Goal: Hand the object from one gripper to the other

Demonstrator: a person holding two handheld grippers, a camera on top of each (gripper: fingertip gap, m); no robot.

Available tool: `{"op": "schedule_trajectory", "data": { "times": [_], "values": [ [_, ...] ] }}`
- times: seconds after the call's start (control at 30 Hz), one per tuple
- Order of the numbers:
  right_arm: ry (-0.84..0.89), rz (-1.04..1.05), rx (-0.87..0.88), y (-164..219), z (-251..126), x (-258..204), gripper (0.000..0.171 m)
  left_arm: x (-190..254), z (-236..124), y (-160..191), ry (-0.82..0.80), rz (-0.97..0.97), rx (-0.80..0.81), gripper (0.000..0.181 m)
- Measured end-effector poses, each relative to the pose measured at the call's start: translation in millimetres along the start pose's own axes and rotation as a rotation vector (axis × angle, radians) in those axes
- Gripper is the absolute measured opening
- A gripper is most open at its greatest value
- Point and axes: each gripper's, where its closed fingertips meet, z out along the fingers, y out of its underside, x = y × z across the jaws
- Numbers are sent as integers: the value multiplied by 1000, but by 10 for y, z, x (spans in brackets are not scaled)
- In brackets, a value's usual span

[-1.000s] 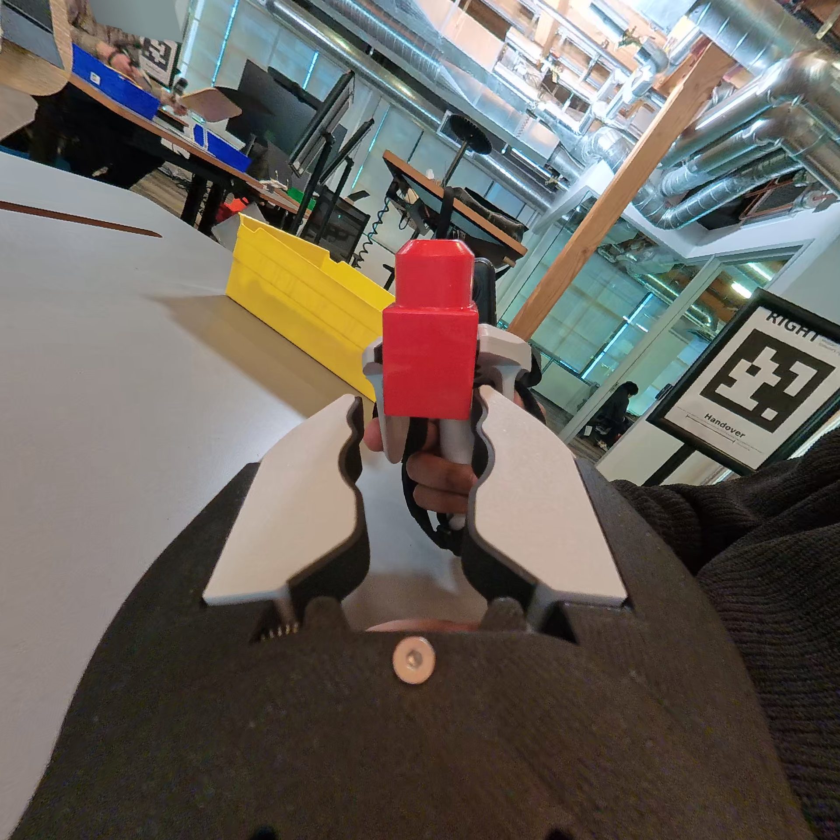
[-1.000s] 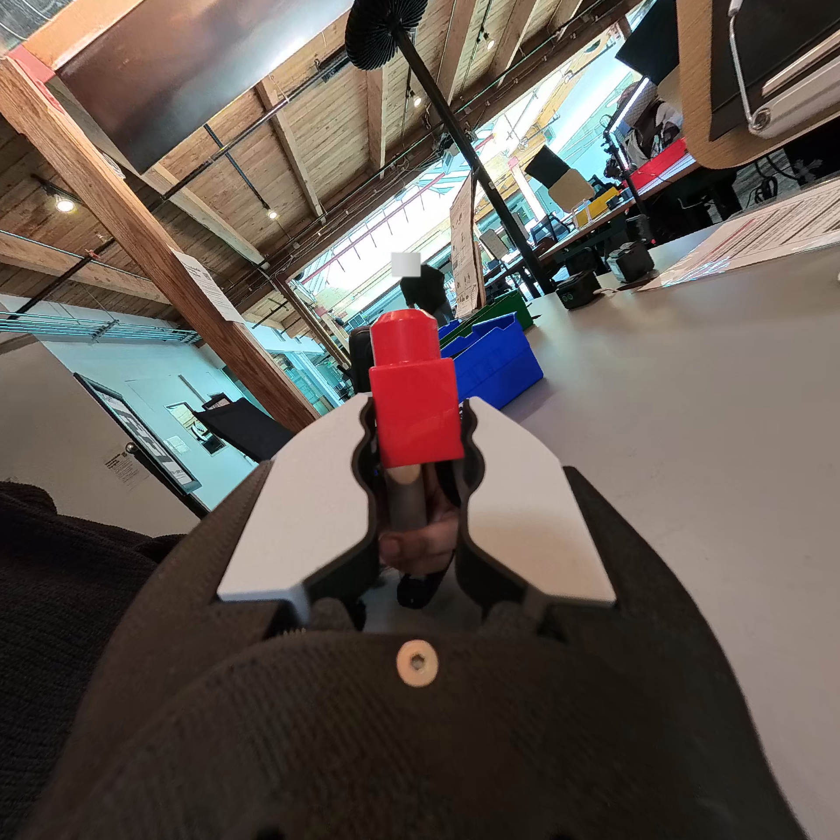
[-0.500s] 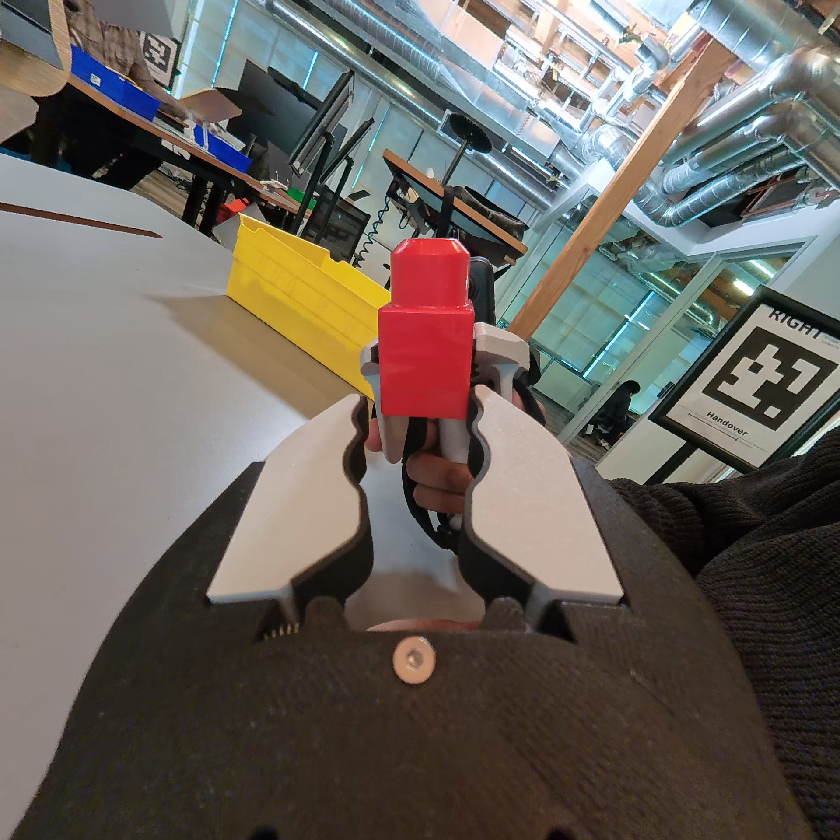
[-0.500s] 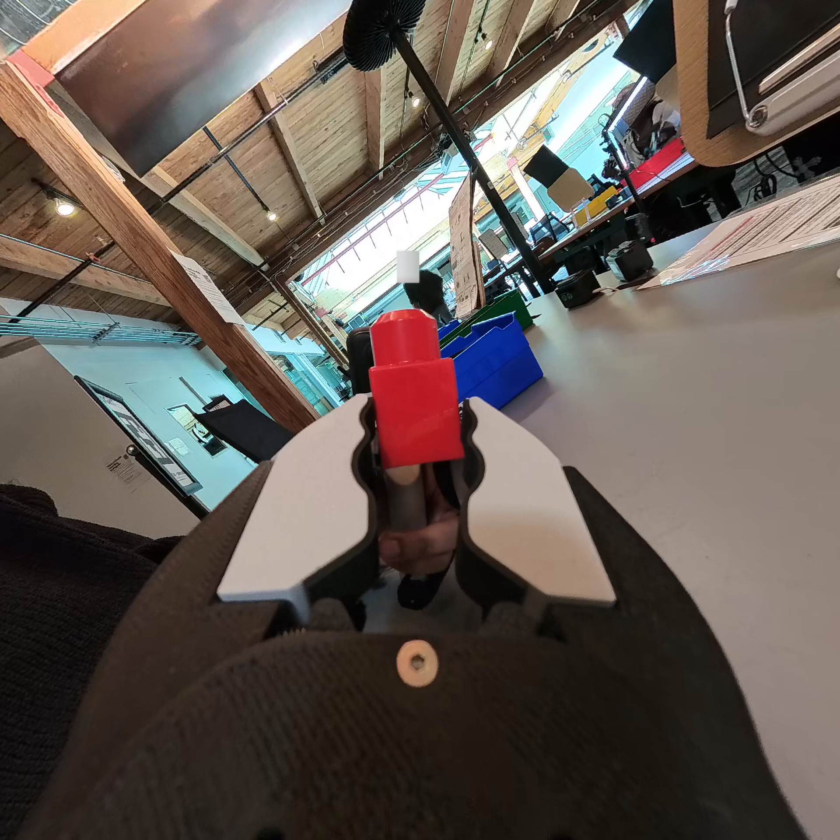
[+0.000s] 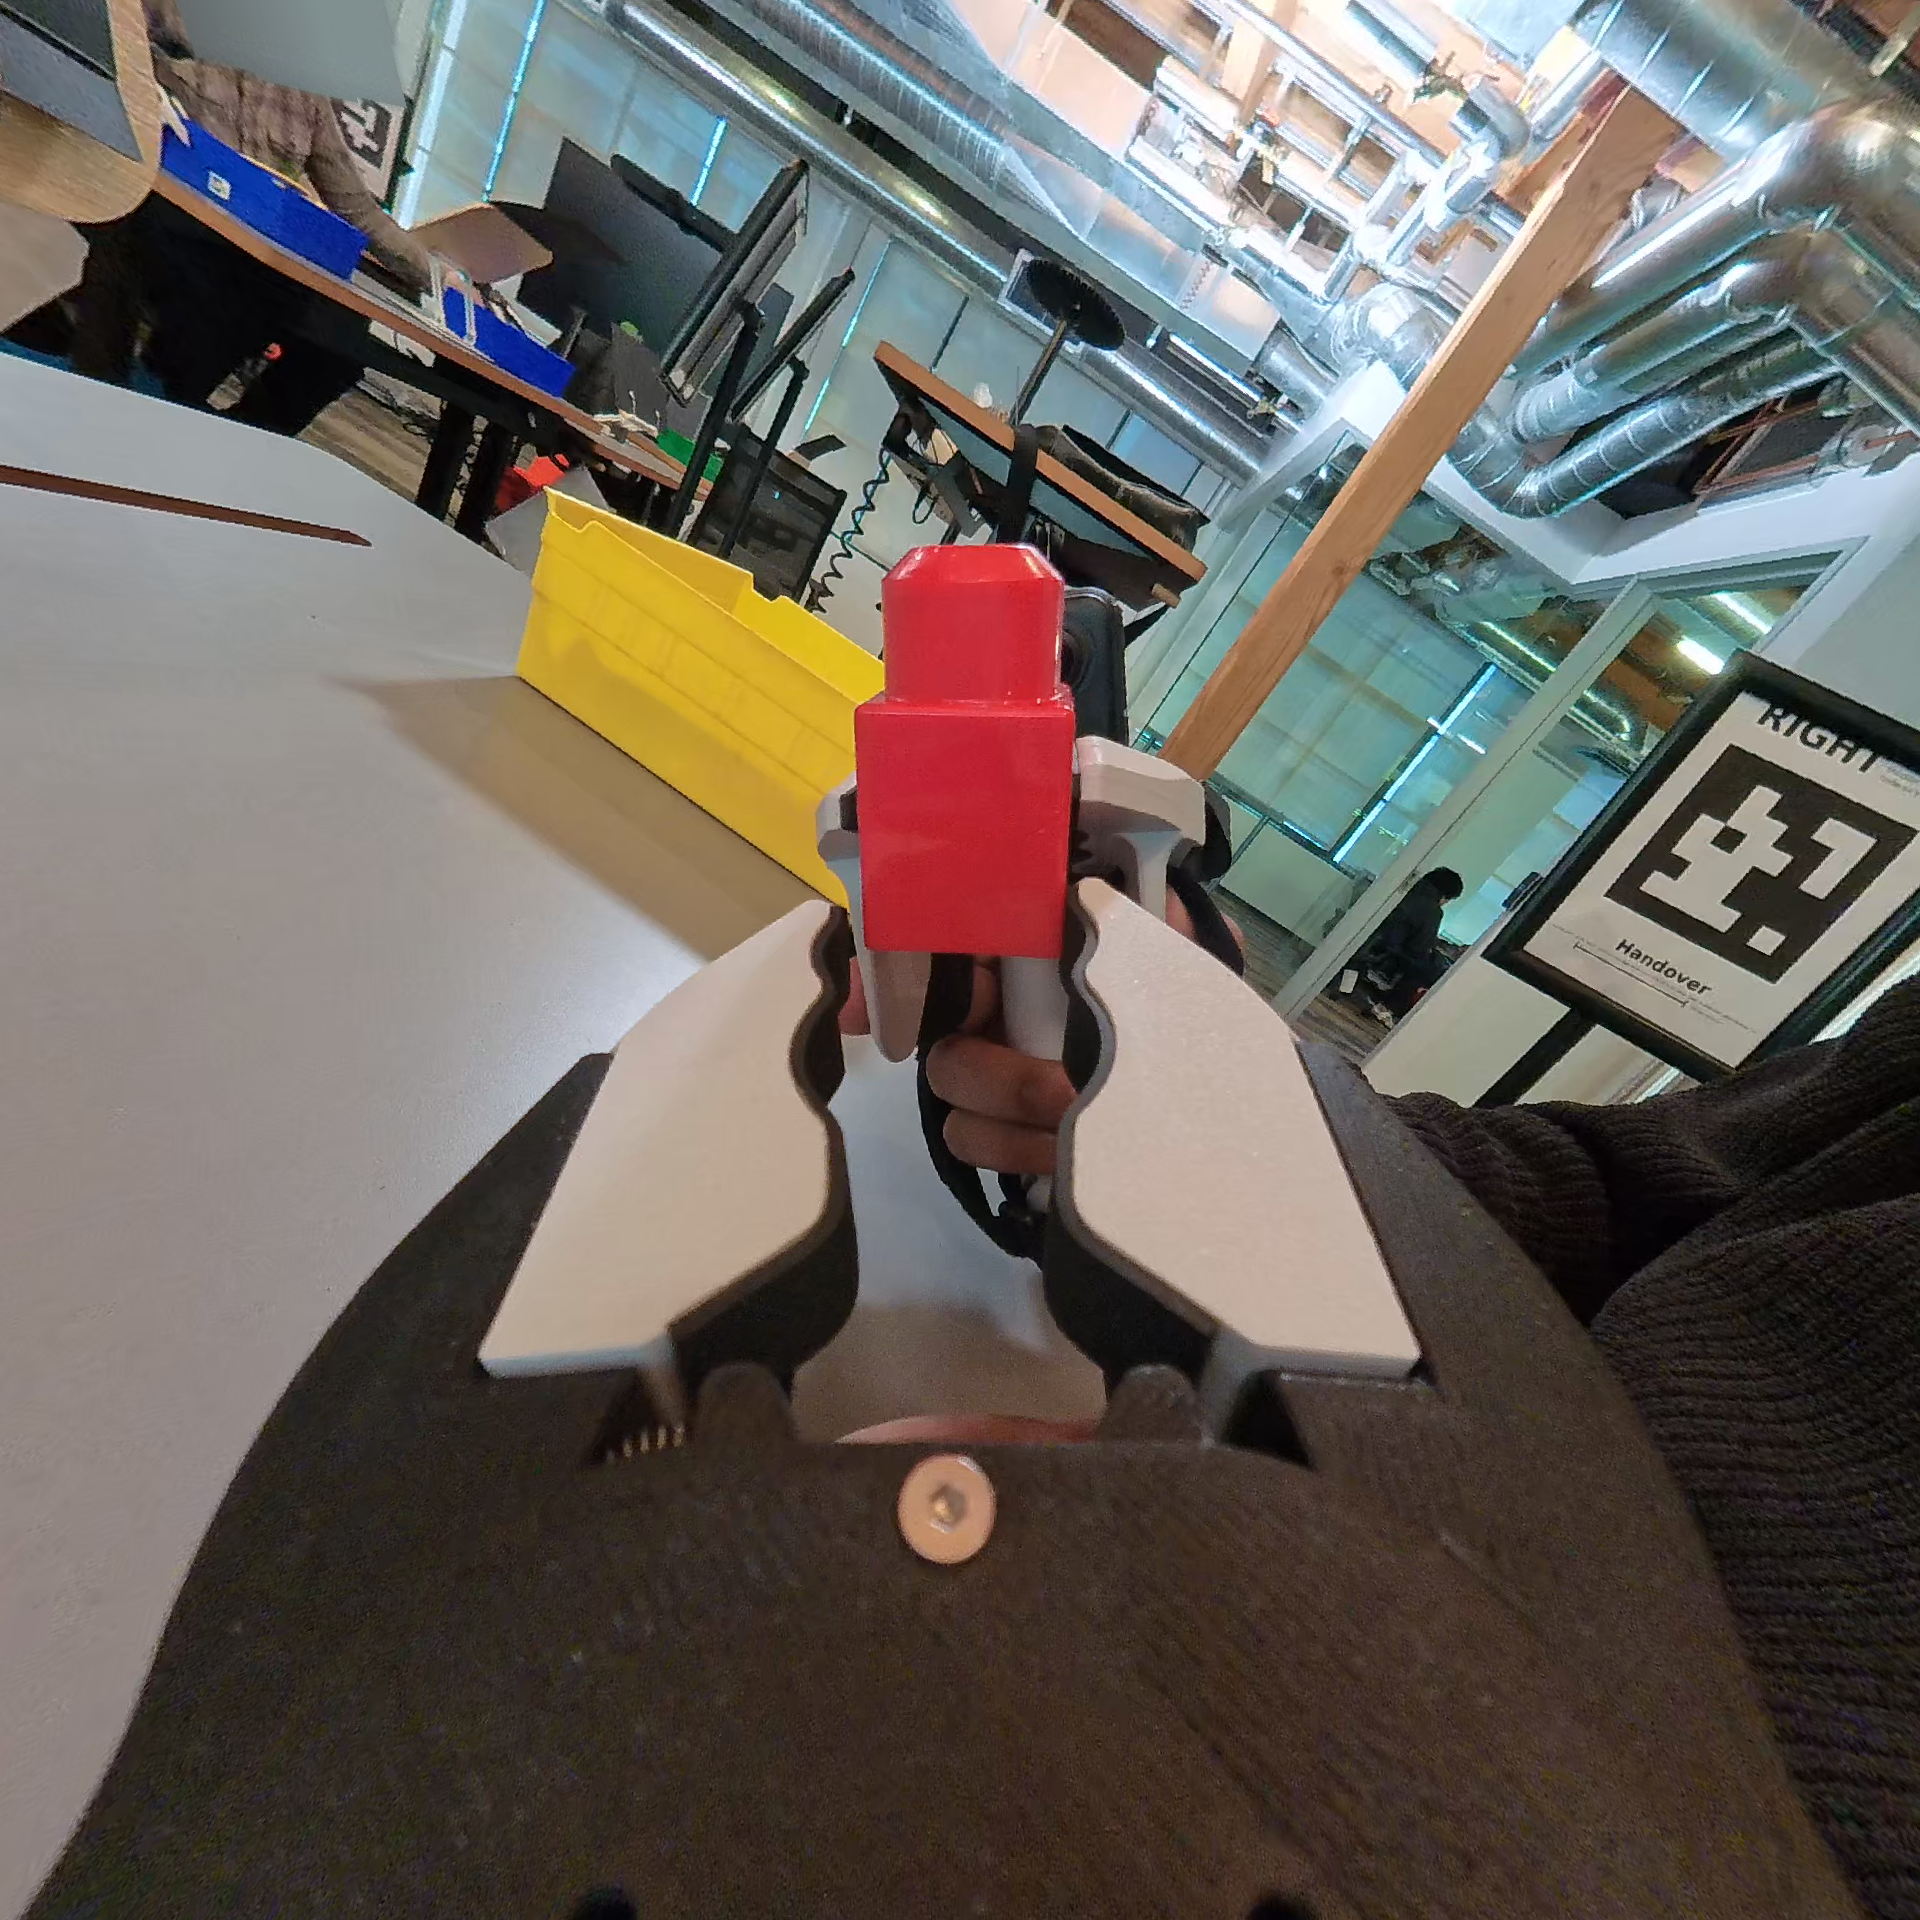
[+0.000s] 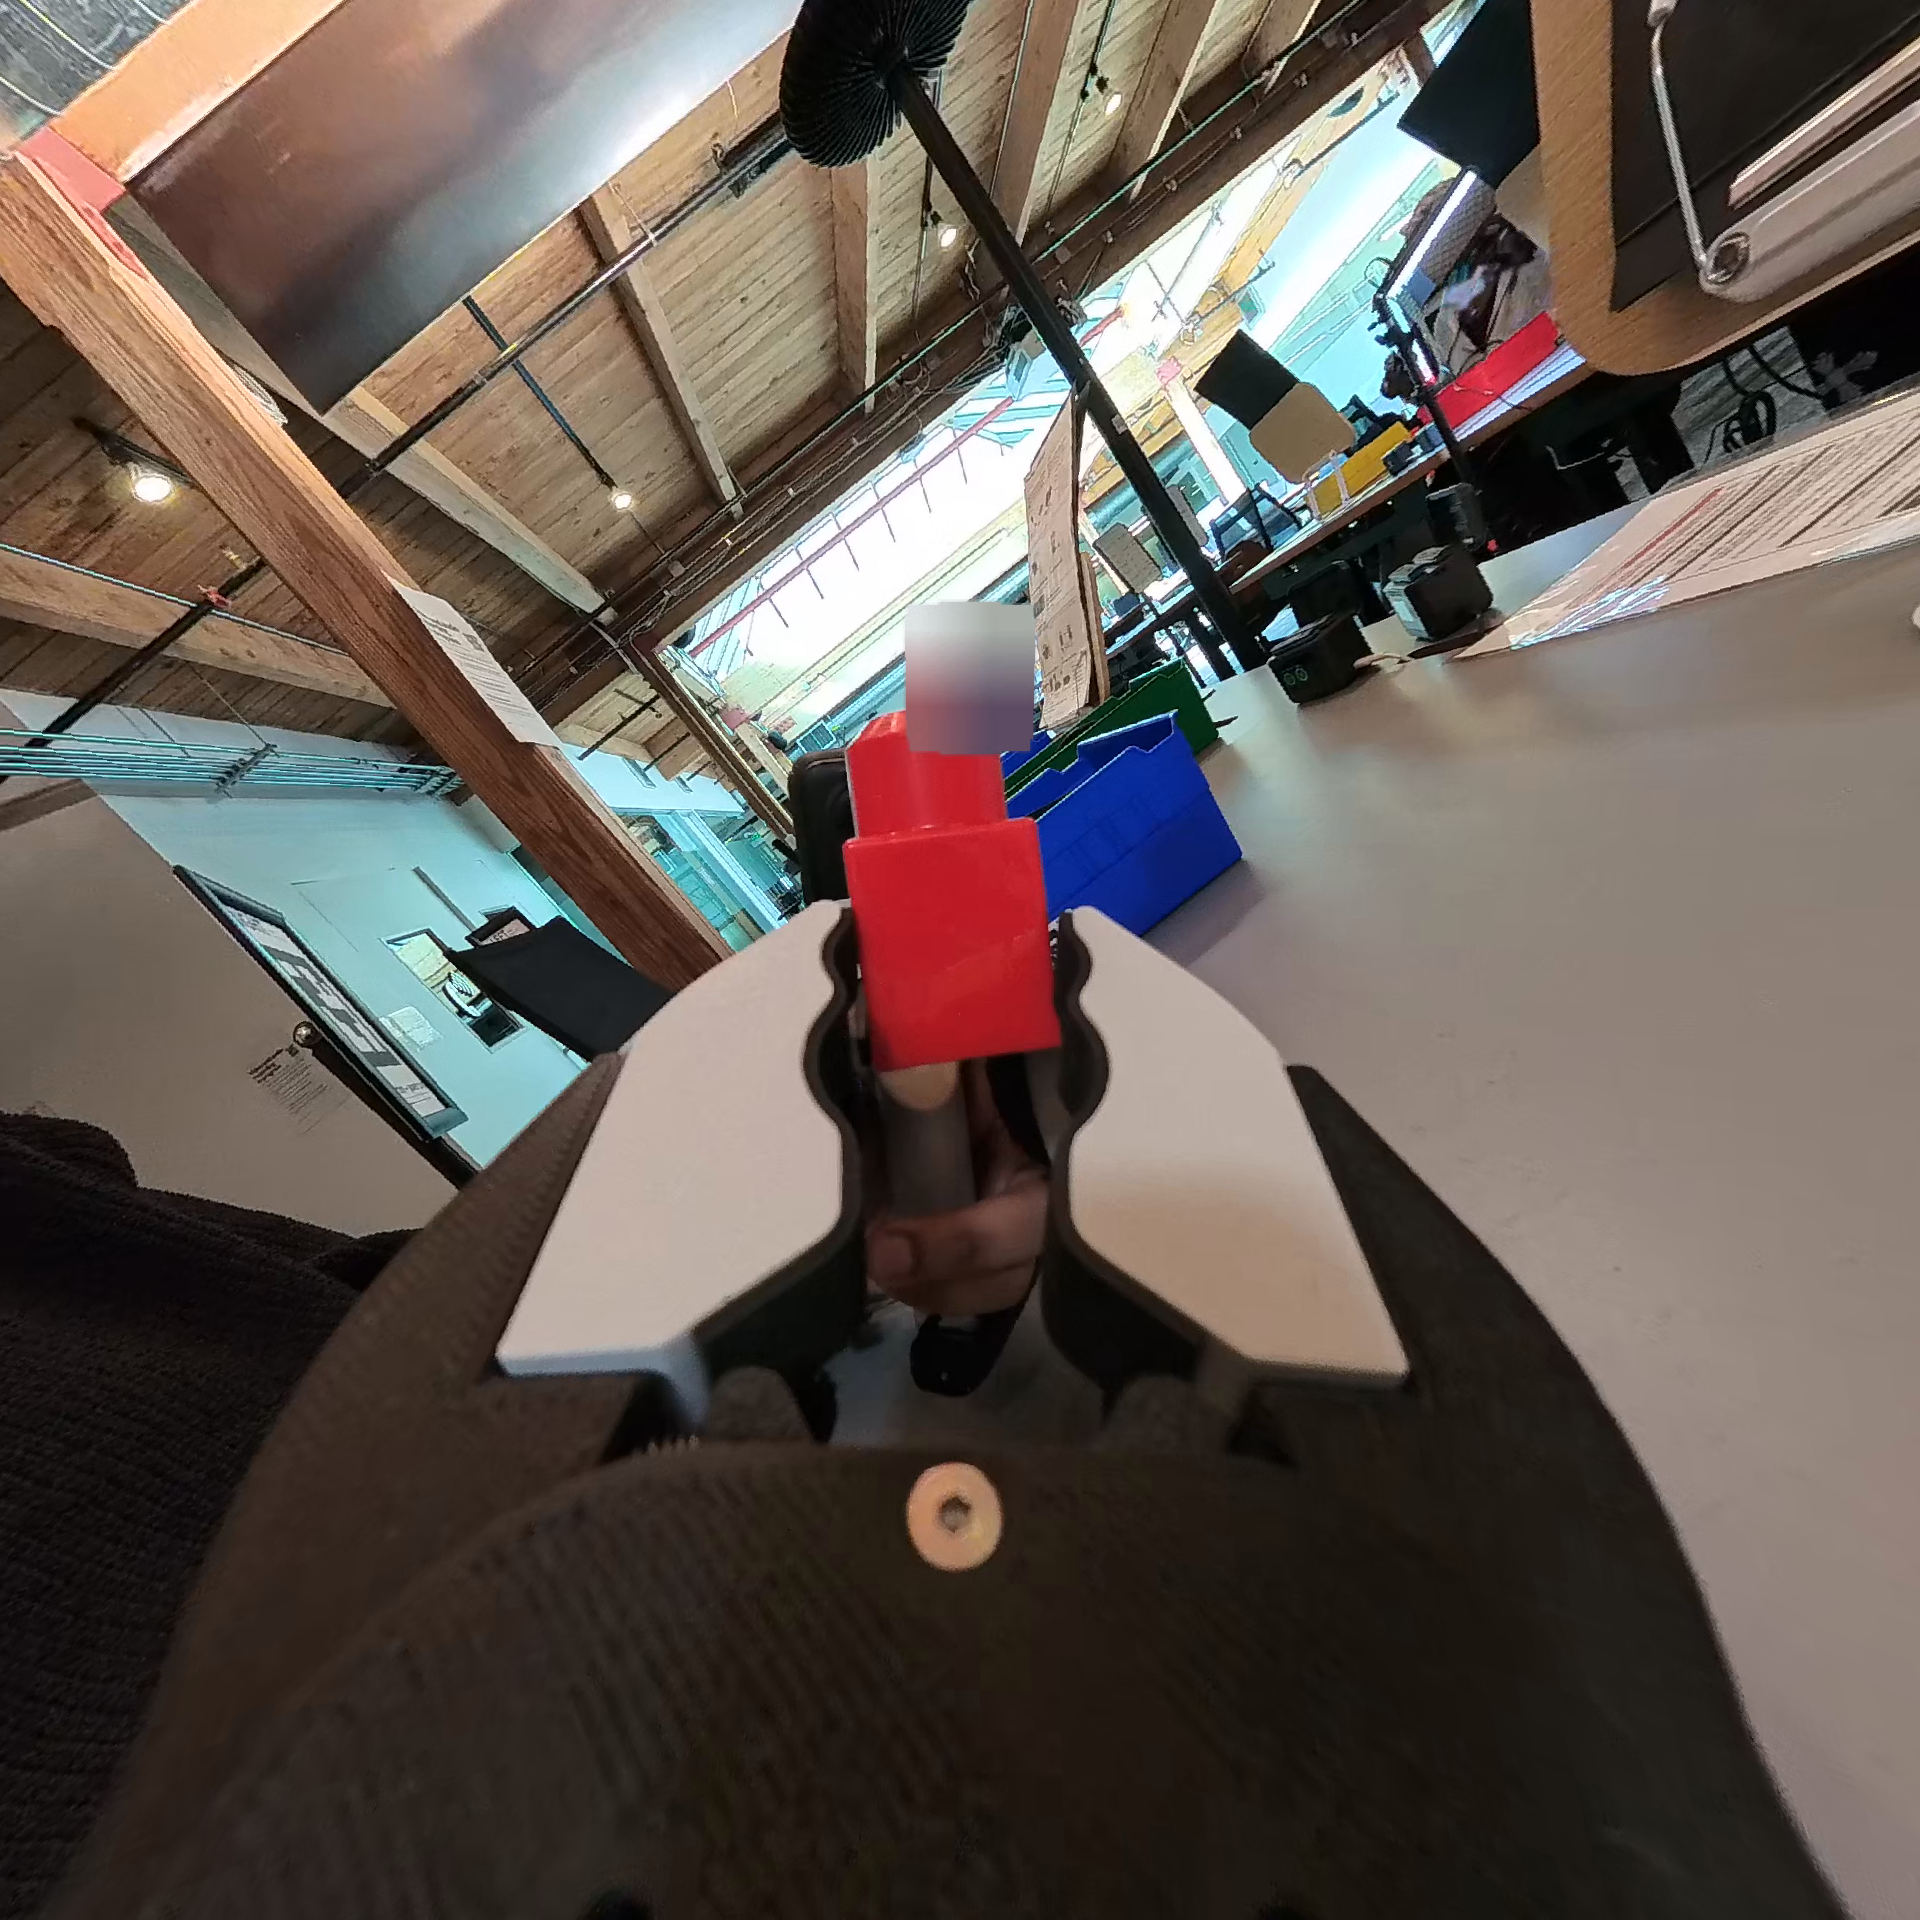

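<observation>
A red block (image 5: 961, 831) with a round stud on top is held upright between the two grippers above the grey table. My right gripper (image 6: 951, 966) is shut on the block (image 6: 951, 966), with its fingers pressed to both sides. It shows in the left wrist view as grey fingers (image 5: 1132, 821) behind the block, with a hand below. My left gripper (image 5: 951, 935) has its jaws on either side of the block's lower part. A thin gap shows on the left side. One left finger (image 6: 920, 1132) shows under the block in the right wrist view.
A yellow bin (image 5: 686, 665) stands on the grey table (image 5: 260, 883) beyond the left gripper. A blue bin (image 6: 1132, 842) and a green bin (image 6: 1153, 707) stand beyond the right gripper. A sign on a stand (image 5: 1756, 883) is at the right. A dark sleeve (image 5: 1714, 1299) is close. The tips of both grippers are at nearly the same place.
My left jaws have narrowed a little around the red block. The right gripper and the block have hardly moved.
</observation>
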Motion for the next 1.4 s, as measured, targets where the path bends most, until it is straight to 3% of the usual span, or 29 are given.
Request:
{"op": "schedule_trajectory", "data": {
  "times": [1.03,1.4],
  "values": [
    [-11,35,5,4,-2,-11,36,14,-13,-31,16,-26,0,37],
    [107,-230,4,-181,-115,50,50,-130,-97,-104,11,-212,51,37]
  ]
}}
